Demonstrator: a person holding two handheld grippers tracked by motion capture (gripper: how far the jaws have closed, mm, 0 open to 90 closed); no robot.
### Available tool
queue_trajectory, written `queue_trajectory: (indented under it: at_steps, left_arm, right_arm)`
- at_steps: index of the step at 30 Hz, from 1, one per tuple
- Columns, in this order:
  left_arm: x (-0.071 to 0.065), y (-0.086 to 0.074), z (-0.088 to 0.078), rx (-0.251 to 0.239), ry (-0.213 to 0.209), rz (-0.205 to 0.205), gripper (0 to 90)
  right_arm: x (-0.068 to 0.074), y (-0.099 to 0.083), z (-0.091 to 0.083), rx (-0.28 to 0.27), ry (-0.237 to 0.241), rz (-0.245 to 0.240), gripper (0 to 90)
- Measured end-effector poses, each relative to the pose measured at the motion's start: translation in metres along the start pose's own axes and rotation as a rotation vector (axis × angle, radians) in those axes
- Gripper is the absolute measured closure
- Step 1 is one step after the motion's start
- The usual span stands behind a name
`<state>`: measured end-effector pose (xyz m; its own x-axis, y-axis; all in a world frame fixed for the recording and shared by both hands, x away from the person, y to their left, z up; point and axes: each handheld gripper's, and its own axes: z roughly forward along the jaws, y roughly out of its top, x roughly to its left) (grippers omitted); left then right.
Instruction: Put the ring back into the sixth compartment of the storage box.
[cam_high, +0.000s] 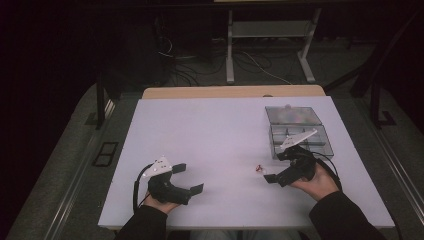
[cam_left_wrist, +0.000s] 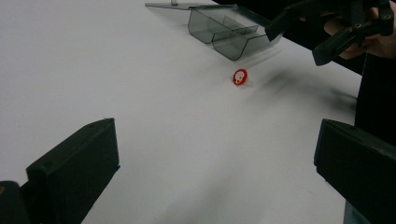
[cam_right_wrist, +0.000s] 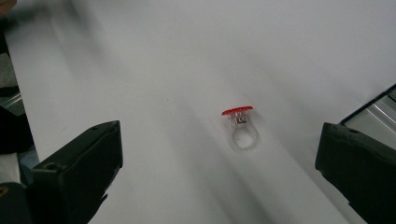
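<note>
A white table (cam_high: 215, 150) bears a red-topped clear ring (cam_high: 259, 168); an open grey compartment box (cam_high: 299, 132) sits near it.

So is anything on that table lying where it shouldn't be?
One thing: a small red-topped ring lies loose on the white table, outside the open compartment box. The right gripper is beside it, jaws open. Nothing looks spilled or broken.

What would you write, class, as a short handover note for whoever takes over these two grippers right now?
Left gripper: open, holding nothing, low over the near left of the white table.
Right gripper: open, holding nothing, pointed at the ring.
Red-topped clear ring: lies loose on the table between the right gripper's jaws, ungripped.
Smoky compartment box: far right, lid open.
Done: box opened.
Left, probably: grip the ring and put it in a compartment.
</note>
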<state>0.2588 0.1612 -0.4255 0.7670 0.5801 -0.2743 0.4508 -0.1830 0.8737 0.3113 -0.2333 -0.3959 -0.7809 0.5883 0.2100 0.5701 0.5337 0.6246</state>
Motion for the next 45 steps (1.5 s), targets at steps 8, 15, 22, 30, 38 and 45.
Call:
queue_trajectory:
  at_steps: [8,15,22,30,38,45]
  left_arm:
    - [0.000,0.000,0.001,0.000,-0.001,0.000,0.0]
    - [0.000,0.000,0.001,-0.001,0.000,0.000,0.0]
    - [-0.001,0.000,0.001,0.001,-0.002,0.001,0.0]
    - [-0.001,0.000,0.001,0.002,-0.003,0.004,0.0]
    - [0.000,0.001,0.001,0.002,-0.003,0.006,0.0]
    - [0.000,0.001,0.000,-0.001,0.000,0.004,0.0]
  right_arm:
    - [-0.002,0.004,0.015,0.036,0.002,-0.022,0.7]
    - [-0.004,0.005,0.025,0.067,0.009,-0.036,0.7]
    - [-0.004,0.005,0.034,0.091,0.020,-0.052,0.7]
    - [-0.004,0.008,0.044,0.130,0.020,-0.078,0.8]
    - [-0.010,0.011,0.050,0.142,0.031,-0.097,16.2]
    - [-0.014,0.015,0.052,0.158,0.044,-0.113,28.6]
